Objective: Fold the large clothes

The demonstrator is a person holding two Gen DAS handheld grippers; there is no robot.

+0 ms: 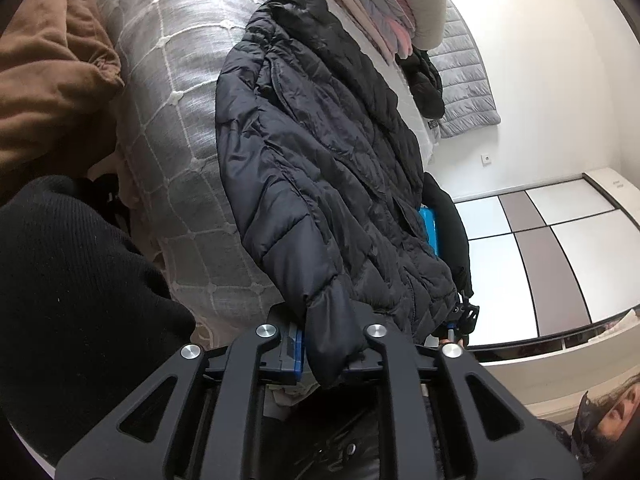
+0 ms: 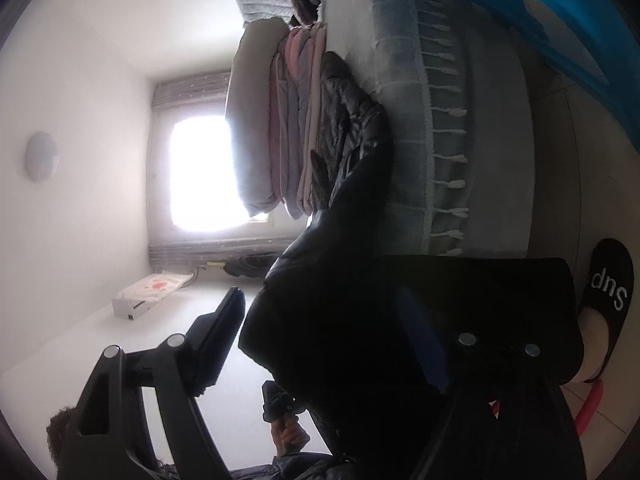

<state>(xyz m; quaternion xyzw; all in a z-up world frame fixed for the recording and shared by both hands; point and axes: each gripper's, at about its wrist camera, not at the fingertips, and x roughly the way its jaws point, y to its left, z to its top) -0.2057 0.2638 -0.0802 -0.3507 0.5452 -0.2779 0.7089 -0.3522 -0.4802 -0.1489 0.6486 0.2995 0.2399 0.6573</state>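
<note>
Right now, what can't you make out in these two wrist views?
- Left wrist view: the left gripper pads, buried under the black puffer jacket's cuff; actual pinch unclear.
- Left wrist view: the jacket's far edge, draped over the bed side; the right gripper mostly behind it.
- Right wrist view: one right finger, lost in dark jacket folds.
- Right wrist view: the window, blown out.

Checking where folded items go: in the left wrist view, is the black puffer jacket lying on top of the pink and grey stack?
No, the black puffer jacket lies spread on the grey blanket, beside the stack.
</note>
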